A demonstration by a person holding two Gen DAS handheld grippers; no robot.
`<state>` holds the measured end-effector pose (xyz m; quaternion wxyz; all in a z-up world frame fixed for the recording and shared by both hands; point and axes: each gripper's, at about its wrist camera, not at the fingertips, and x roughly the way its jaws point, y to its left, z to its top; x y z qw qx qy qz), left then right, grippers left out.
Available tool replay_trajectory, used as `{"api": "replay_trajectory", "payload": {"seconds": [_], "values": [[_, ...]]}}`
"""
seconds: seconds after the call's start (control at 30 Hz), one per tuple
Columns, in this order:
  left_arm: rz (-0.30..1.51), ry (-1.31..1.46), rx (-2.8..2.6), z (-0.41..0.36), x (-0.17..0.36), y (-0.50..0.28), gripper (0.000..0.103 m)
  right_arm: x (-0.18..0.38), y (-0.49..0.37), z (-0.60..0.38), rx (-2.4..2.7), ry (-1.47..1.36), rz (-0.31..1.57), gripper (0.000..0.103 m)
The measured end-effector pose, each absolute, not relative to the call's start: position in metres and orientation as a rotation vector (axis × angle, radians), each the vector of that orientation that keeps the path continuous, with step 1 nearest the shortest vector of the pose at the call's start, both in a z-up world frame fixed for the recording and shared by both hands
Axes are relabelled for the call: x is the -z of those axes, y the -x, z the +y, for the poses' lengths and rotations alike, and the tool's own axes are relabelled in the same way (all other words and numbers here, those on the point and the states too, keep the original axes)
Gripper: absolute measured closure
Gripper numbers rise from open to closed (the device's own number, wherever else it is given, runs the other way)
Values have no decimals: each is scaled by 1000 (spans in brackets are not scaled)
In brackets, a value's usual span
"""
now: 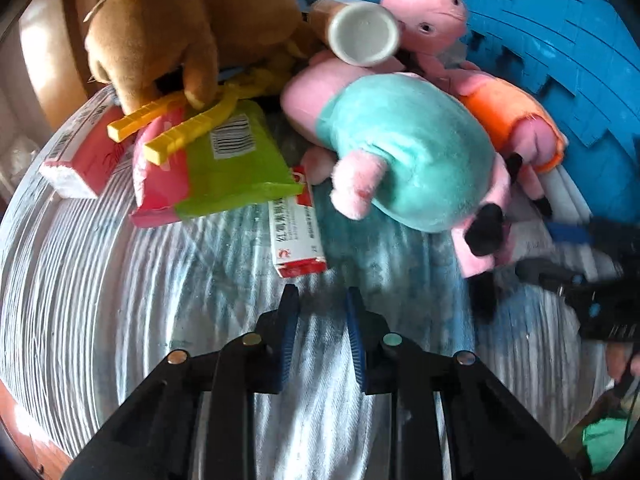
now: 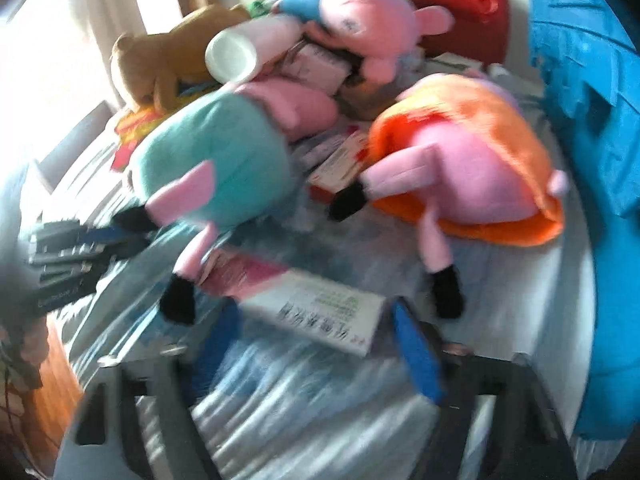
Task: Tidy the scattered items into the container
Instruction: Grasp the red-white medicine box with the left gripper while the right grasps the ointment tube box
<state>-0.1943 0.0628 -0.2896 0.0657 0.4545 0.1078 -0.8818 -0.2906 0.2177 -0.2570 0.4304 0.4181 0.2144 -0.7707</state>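
Striped bedding (image 1: pixel 120 280) carries my scattered toys, the teal-shirted pig plush (image 1: pixel 412 152) at one o'clock of my left gripper (image 1: pixel 322 300), fingers together and empty, the blue container (image 1: pixel 560 60) at two, while my right gripper (image 2: pixel 320 320) stands apart around a white box (image 2: pixel 320 312).

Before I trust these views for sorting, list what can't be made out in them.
- Right wrist view: motion blur smears the print on the white box and hides whether the right hand-held gripper touches it.
- Left wrist view: the brown bear covers the yellow clips' far ends.
- Both views: the blue container is cut off by the frame edge; its inside is unseen.
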Motion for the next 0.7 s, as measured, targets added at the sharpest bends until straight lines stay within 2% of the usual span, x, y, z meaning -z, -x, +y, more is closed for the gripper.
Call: {"api": "replay_trajectory", "payload": {"seconds": [0.1,0.17,0.23,0.3,0.4,0.43,0.47,0.5,0.57,0.7], "values": [[347,-1399,2602,35,286,221,79,259,276,218,1887,-1048,555,49],[368,-1414,2571,32,284,233,78,259,272,220,1882,-1053,550,46],[363,-1391,2567,31,285,242,69,259,272,222,1892,-1037,556,44],[358,-1367,2565,31,285,249,57,258,277,220,1909,-1015,561,35],[354,-1334,2592,32,285,252,54,258,284,217,1903,-998,541,32],[358,-1313,2599,31,285,250,56,259,284,218,1898,-1003,542,33],[361,-1293,2604,31,285,246,71,261,281,216,1896,-1006,558,46],[371,-1286,2609,31,285,241,83,261,275,214,1907,-990,583,52],[405,-1289,2605,31,284,229,89,261,263,214,1917,-982,598,59],[375,-1321,2607,30,288,204,90,257,248,231,1928,-1056,506,67]]}}
